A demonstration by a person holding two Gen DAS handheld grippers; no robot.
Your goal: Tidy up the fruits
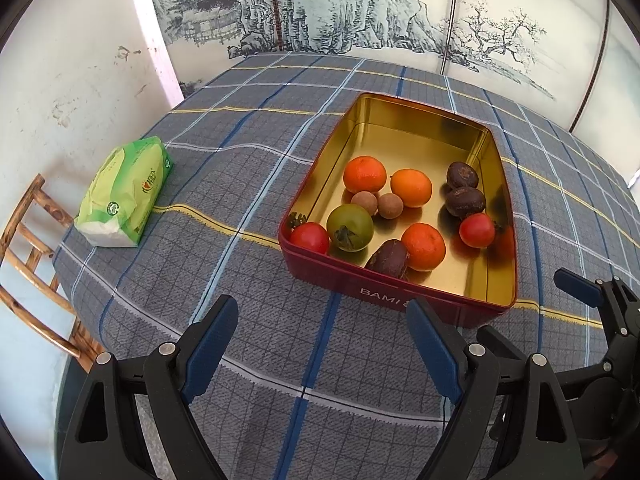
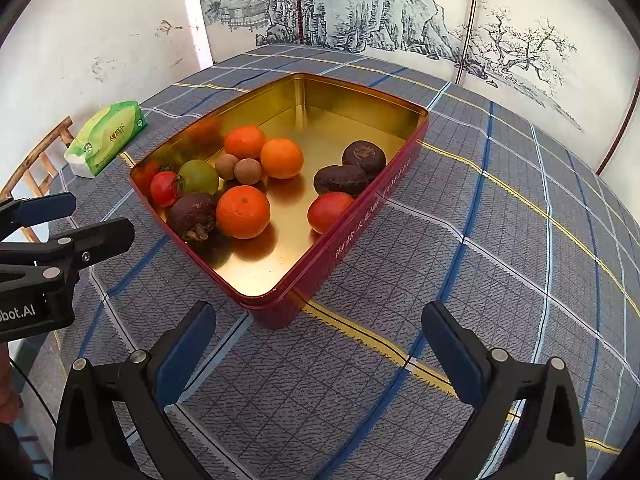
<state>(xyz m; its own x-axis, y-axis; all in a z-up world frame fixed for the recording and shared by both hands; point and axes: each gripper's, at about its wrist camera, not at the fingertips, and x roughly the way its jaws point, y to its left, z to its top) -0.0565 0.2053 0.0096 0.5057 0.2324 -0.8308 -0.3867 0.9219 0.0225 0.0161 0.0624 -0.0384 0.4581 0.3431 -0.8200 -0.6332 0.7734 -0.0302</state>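
1. Gold-lined and red outside, the metal tin (image 1: 400, 288) sits on the checked tablecloth (image 1: 224, 184) just ahead of both claws, its near wall close beyond the left gripper (image 1: 322, 326) and its near corner straight ahead of the right gripper (image 2: 318, 330).
2. Both claws are spread wide with nothing between the pads; each hovers over bare cloth short of the tin.
3. All fruit already lies inside the tin: three mandarins, the nearest mandarin (image 2: 243, 211) ahead and slightly left of the right claw; two red tomatoes, one red tomato (image 2: 329, 211) against the right wall; a green tomato (image 1: 349, 227); two small longans (image 2: 247, 171) touching each other; and three dark wrinkled fruits, likely passion fruit (image 2: 191, 216).
4. Handling, as a judgement: tomatoes are smooth, soft and bruise easily, so a light pinch across the widest part suits them. Mandarins give a little and roll. Longans are small, hard-shelled and may squirt out of the pads. The wrinkled ones look firm and offer grip.
5. Obstacles: the tin's raised walls block a low approach, so coming down from above seems needed. Fruits cluster touching one another at the near-left end, leaving little finger room.
6. A green tissue pack (image 1: 124, 196) lies well left of the left claw, and a wooden chair (image 1: 36, 264) stands beyond the table edge.
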